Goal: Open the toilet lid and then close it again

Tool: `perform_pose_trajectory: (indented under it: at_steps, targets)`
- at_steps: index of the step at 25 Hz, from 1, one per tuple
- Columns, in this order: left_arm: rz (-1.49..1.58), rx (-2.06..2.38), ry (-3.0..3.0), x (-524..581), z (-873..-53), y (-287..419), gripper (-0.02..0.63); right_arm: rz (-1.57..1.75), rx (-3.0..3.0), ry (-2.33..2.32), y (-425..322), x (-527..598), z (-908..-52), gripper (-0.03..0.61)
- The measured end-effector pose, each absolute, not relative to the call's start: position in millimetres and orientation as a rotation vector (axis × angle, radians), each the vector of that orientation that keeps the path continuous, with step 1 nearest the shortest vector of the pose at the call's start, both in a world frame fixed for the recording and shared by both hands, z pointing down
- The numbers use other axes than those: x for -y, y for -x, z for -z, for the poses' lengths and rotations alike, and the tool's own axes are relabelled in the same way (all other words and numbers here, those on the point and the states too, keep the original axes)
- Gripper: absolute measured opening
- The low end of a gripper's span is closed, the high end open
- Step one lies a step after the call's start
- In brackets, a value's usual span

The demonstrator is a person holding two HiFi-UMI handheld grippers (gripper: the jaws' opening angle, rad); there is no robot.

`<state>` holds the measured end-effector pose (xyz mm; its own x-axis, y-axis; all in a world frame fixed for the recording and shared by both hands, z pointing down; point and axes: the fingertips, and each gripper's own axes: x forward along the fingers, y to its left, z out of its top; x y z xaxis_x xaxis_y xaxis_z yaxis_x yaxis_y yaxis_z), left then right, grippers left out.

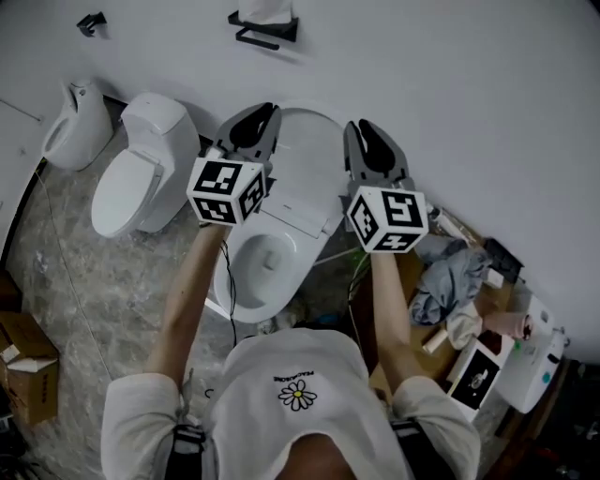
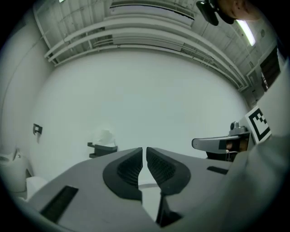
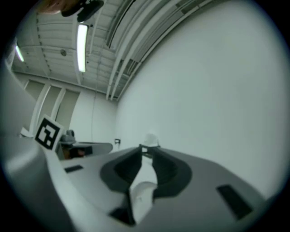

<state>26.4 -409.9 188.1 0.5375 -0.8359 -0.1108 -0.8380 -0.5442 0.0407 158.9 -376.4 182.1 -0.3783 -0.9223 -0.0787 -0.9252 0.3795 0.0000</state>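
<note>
The white toilet's lid (image 1: pixel 309 178) stands raised against the wall, and the bowl (image 1: pixel 267 262) below it is uncovered. Both grippers are held level in front of the lid, side by side. My left gripper (image 1: pixel 262 117) (image 2: pixel 144 152) is at the lid's upper left; its jaws are together with only a hairline slit and nothing between them. My right gripper (image 1: pixel 361 131) (image 3: pixel 146 152) is at the lid's upper right edge, its jaws a narrow gap apart. A white curved surface (image 3: pixel 141 188) shows low in that gap; I cannot tell whether the pads touch it.
A second toilet (image 1: pixel 131 183) and a urinal (image 1: pixel 70 127) stand to the left. A black paper holder (image 1: pixel 264 28) is fixed on the wall above. Clothes and boxes (image 1: pixel 459 281) are piled at the right, a cardboard box (image 1: pixel 28 366) at the far left.
</note>
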Motion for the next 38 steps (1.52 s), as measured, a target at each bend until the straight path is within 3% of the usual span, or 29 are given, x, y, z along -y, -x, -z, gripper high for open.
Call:
perform_pose_trajectory:
  at_steps: [8,33,35,36,37,38]
  targets:
    - [-0.194,-1.606,2.58,325,-183,16,0.02,-0.121,-2.559,1.681,-117,304,-187,0.031]
    - [-0.146,-1.633,2.653,340,-214,11,0.021,-0.013,-2.567,1.701,-119,312,-222,0.032]
    - [-0.122,-1.567,2.7,359,-214,0,0.062,0.029,-2.584,1.678,-128,330,-224,0.038]
    - [-0.102,-1.519,2.731,371,-213,-7,0.123,0.045,-2.603,1.674,-132,342,-227,0.067]
    - [-0.07,-1.469,2.762,386,-215,-15,0.166,0.056,-2.629,1.677,-137,355,-232,0.147]
    - [-0.024,-1.42,2.795,402,-218,-24,0.169,0.063,-2.658,1.69,-142,370,-238,0.173]
